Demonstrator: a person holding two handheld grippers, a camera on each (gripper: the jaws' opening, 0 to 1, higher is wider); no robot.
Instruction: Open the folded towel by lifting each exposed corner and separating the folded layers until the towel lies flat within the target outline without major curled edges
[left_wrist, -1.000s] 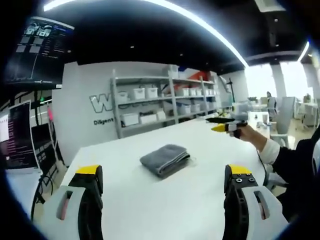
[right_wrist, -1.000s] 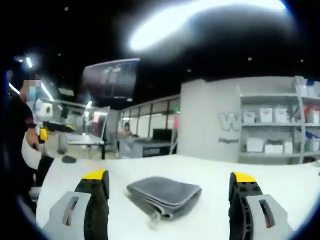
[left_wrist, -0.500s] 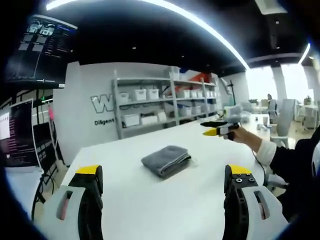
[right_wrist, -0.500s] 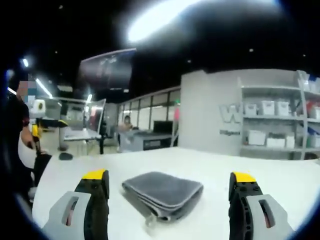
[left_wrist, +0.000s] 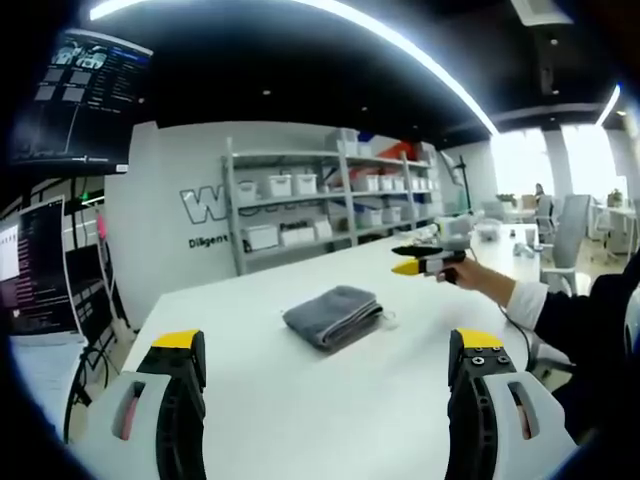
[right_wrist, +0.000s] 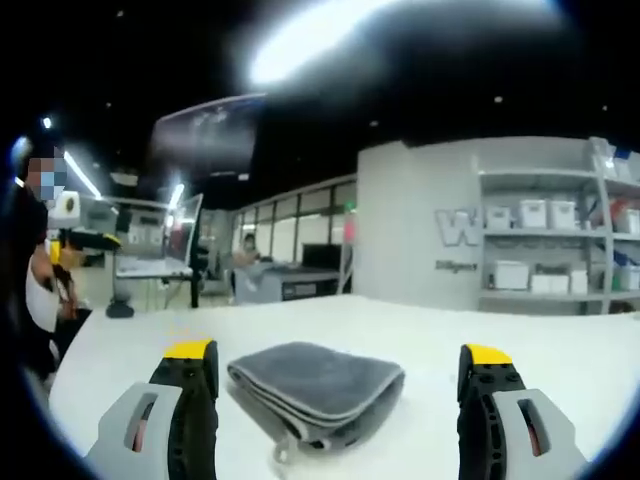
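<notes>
Your folded grey terry towel (right_wrist: 318, 390) lies untouched on the white desk (left_wrist: 330, 400). Your right hand-held gripper (right_wrist: 338, 400) sits released just before its layered edge, well placed for a corner. Your left hand-held gripper (left_wrist: 325, 385) waits released, farther off.

A large "W" with smaller, partly hidden lettering beneath marks the white wall (left_wrist: 170, 215).

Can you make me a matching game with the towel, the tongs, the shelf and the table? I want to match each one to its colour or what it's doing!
Things:
1. towel
2. right tongs
3. shelf
4. table

Clues:
A. white and flat, with the towel lying on it
B. grey and folded up
C. stands by the far wall, holding white boxes
D. yellow tips, wide open, one on each side of the towel

Pairs: 1-B, 2-D, 3-C, 4-A
</notes>
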